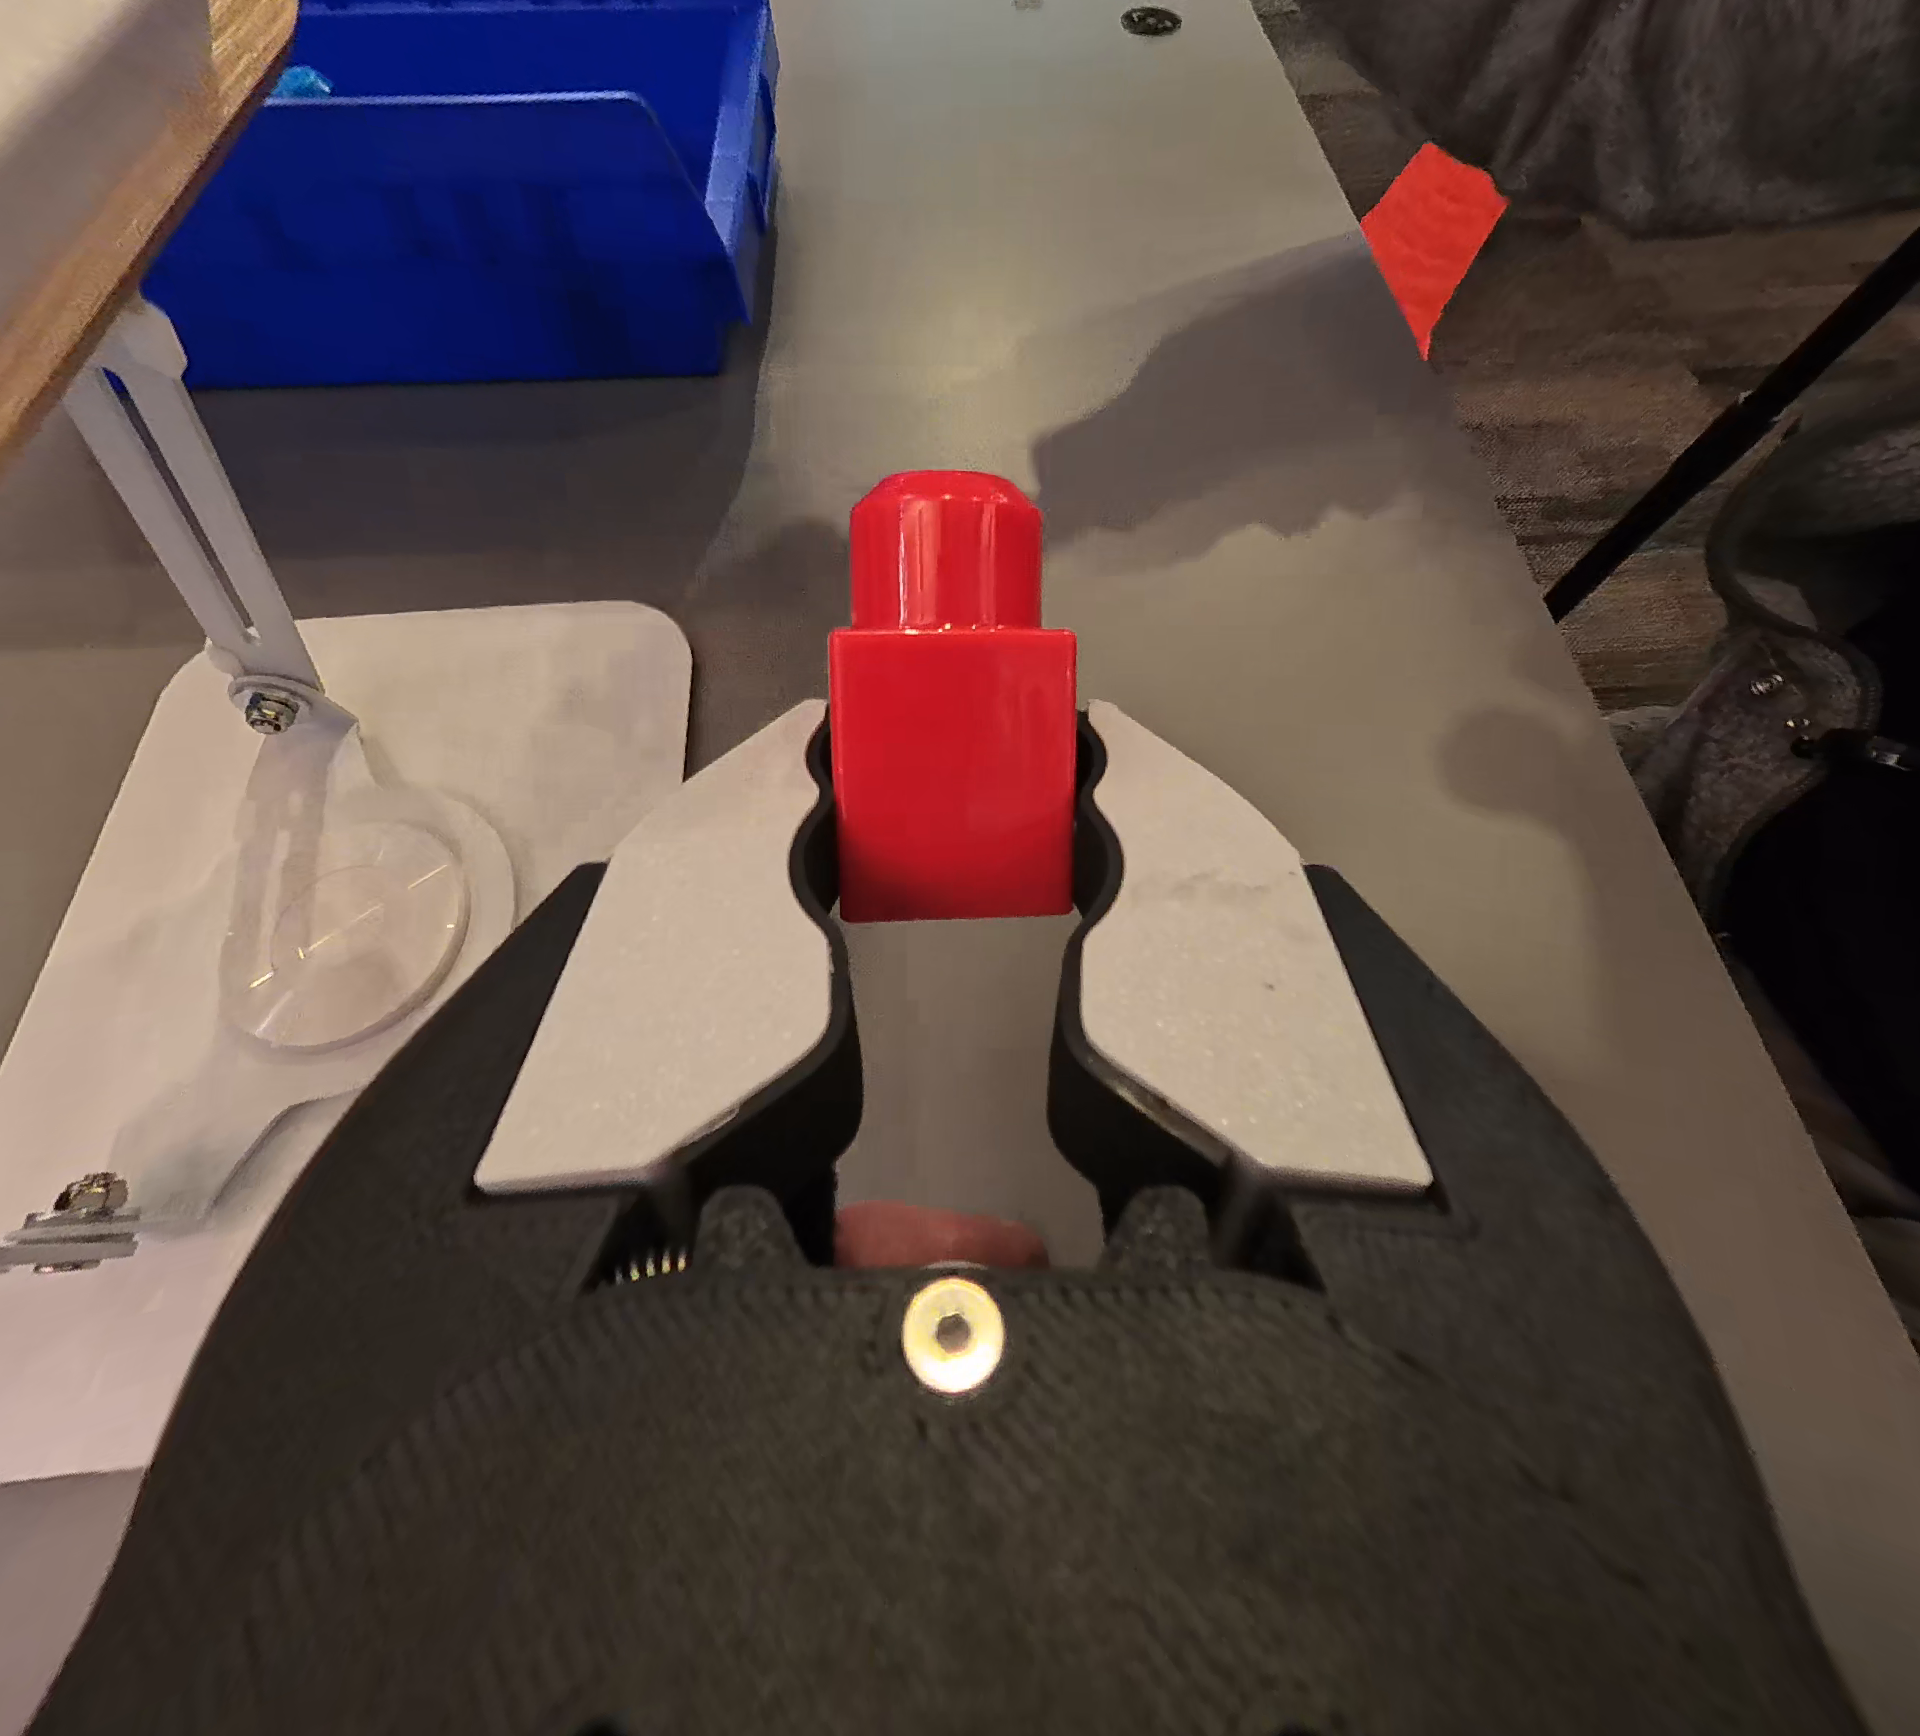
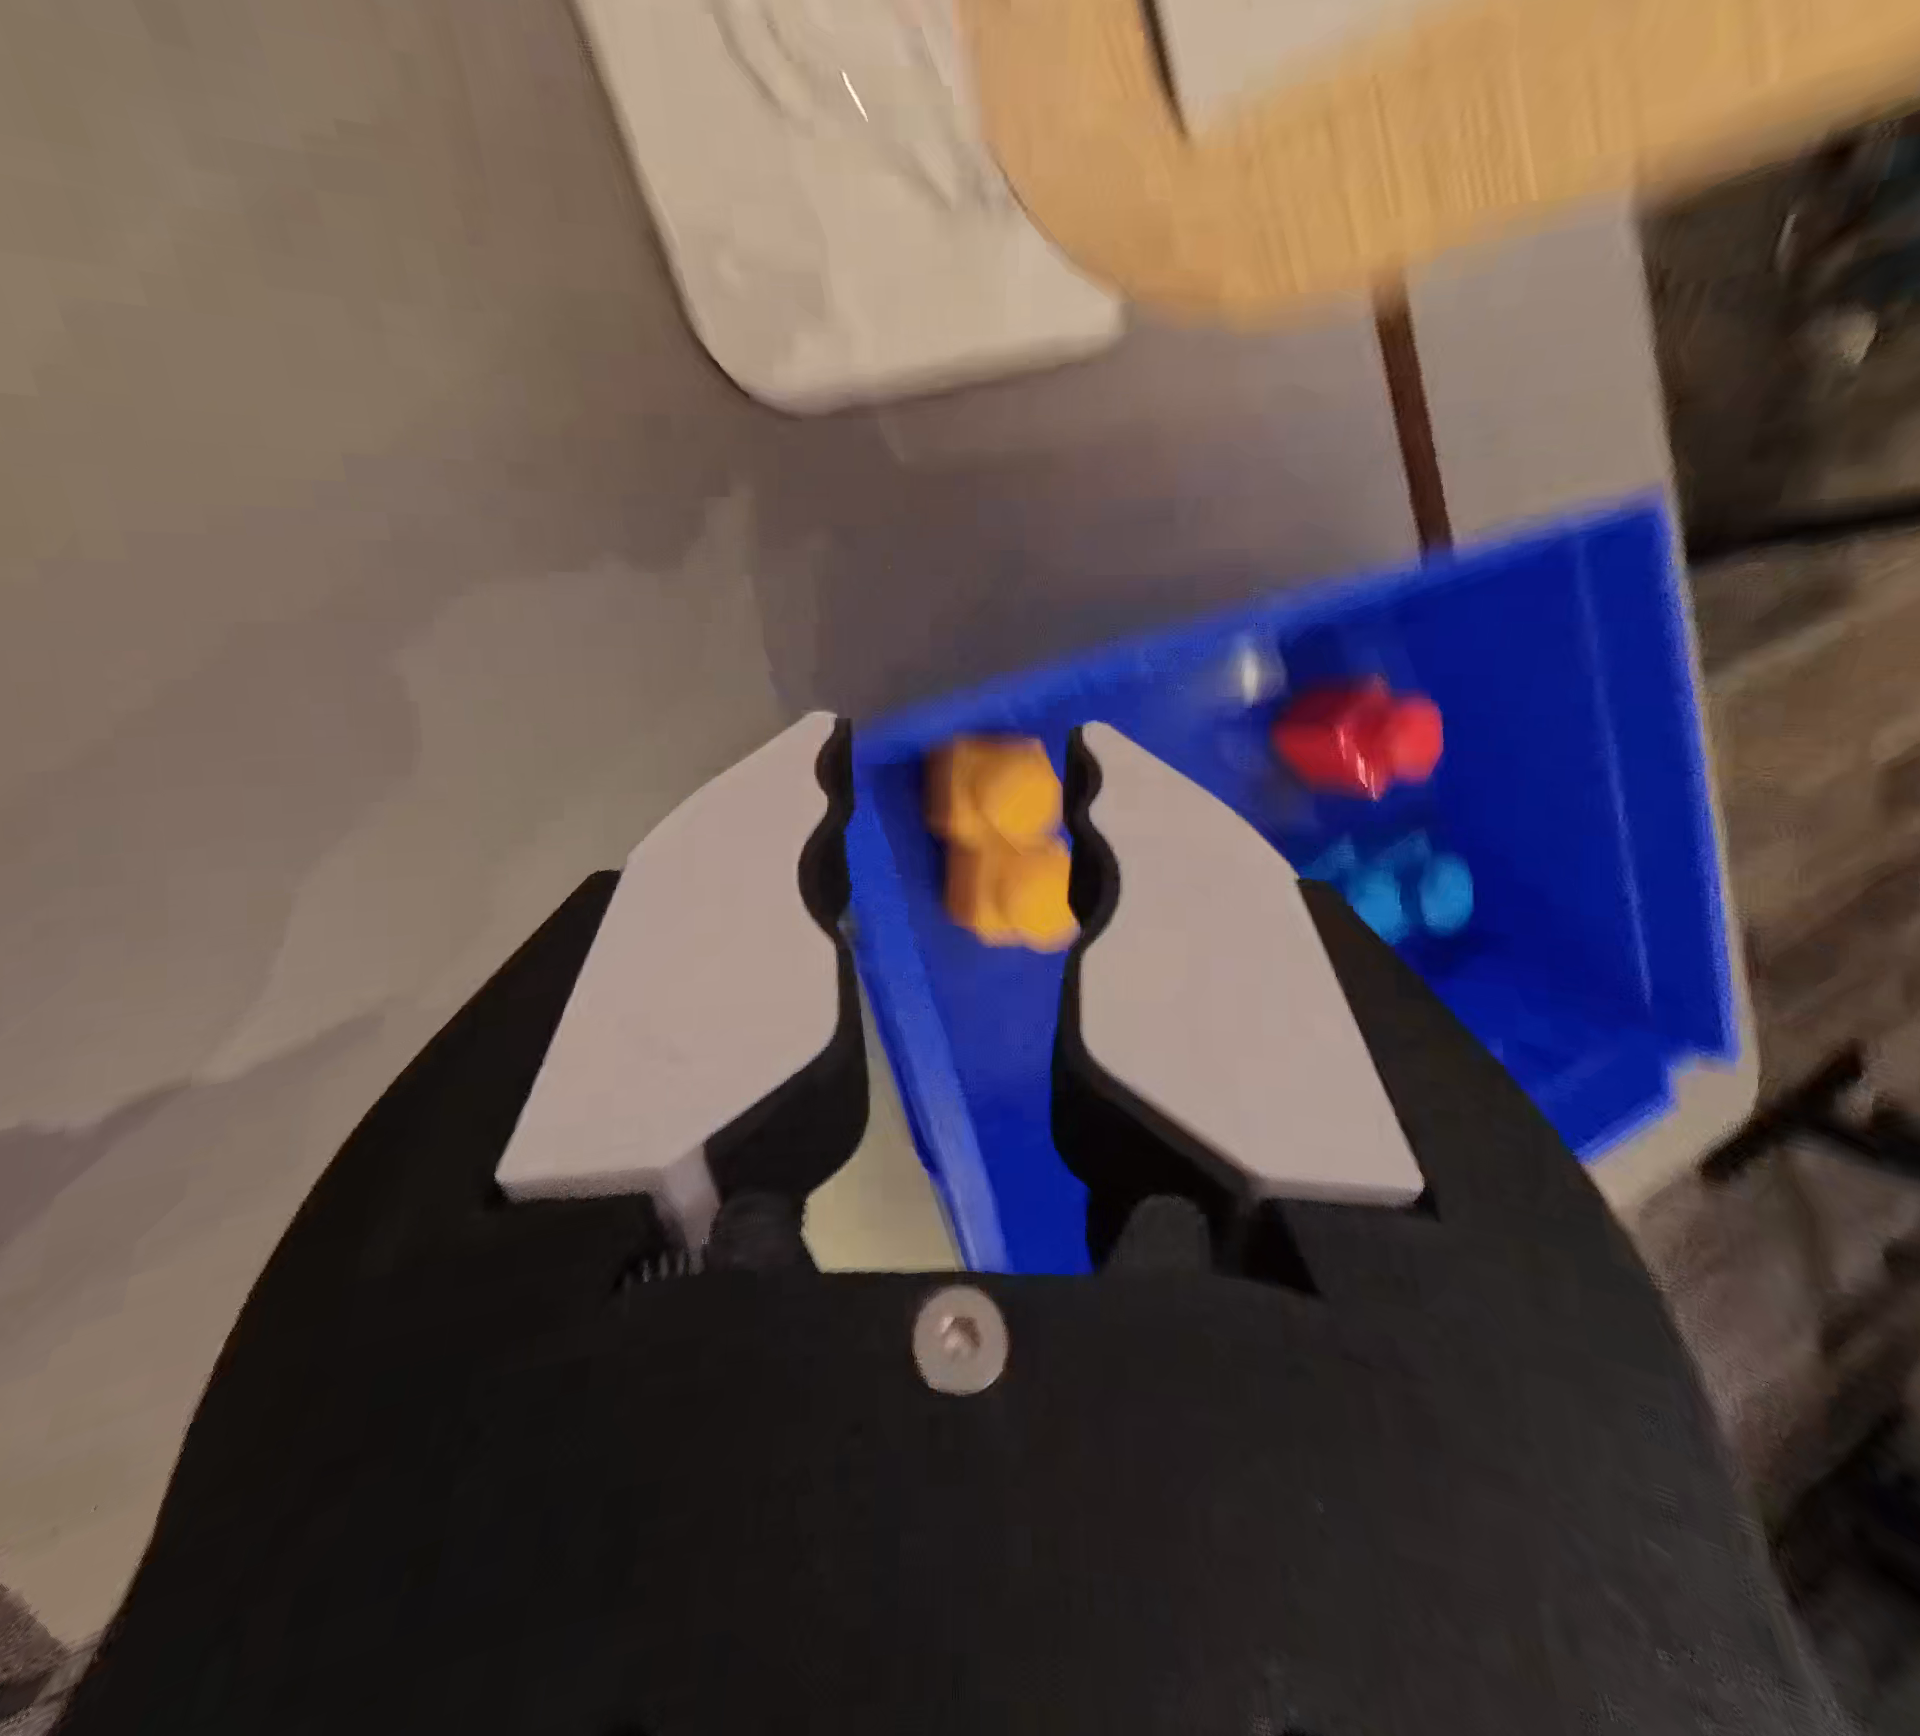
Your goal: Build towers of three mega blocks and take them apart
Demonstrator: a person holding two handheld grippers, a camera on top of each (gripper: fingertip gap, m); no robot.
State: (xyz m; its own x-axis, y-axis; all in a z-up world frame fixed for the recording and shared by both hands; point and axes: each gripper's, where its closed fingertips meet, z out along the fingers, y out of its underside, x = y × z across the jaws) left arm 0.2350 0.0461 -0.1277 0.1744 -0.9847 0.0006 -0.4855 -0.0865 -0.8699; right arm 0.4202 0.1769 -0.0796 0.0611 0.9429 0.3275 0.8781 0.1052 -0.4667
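Left jaws clamped on red block (image 1: 951, 751) | right jaws apart above orange blocks (image 2: 1003, 839) in blue bin (image 2: 1558, 1011)

Left tool (image 1: 953, 813) grips; right tool (image 2: 956, 813) gapes.

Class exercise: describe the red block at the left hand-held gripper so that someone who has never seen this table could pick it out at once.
Start at the grey table with the blue bin at its far left. Nearer, at the middle, the left hand-held gripper clamps a red block between its fingertips. It is a square body with one round stud on top; the other blocks all lie inside the bin.
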